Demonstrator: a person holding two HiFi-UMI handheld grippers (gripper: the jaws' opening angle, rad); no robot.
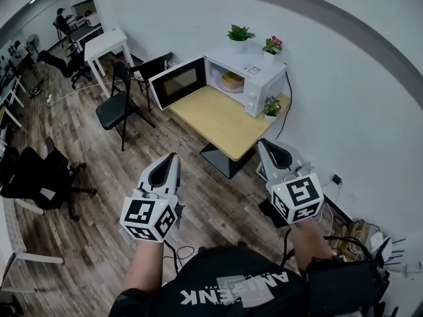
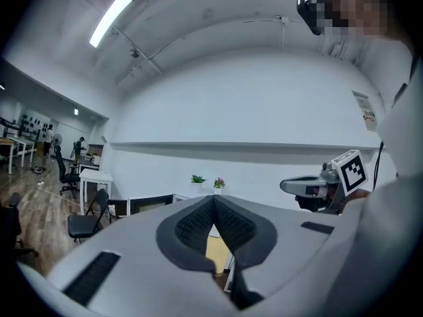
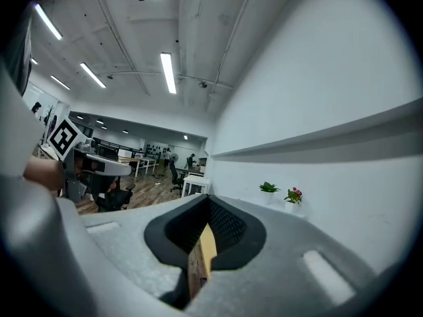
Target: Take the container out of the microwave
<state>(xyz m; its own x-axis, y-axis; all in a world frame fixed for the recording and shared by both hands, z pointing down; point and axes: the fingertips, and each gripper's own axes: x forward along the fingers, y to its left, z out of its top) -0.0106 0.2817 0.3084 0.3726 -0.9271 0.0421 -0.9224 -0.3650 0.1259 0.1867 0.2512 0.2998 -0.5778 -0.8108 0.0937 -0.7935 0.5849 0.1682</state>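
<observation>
A white microwave [image 1: 248, 78] stands at the far end of a wooden table [image 1: 221, 124], its door [image 1: 177, 82] swung open to the left. Inside it sits a round tan container [image 1: 232, 80]. Both grippers hover level over the floor, well short of the table. My left gripper [image 1: 173, 158] is shut with nothing in it, its jaws meeting at the tip [image 2: 213, 199]. My right gripper [image 1: 268, 144] is likewise shut and holds nothing [image 3: 208, 201]. In the left gripper view the open door [image 2: 149, 205] shows far ahead.
Two potted plants [image 1: 240, 33] [image 1: 272, 45] stand on the microwave, and a third [image 1: 271, 106] on the table beside it. Black chairs [image 1: 117, 107] stand left of the table and a white table [image 1: 106, 43] further back. Cables [image 1: 360, 233] lie by the right wall.
</observation>
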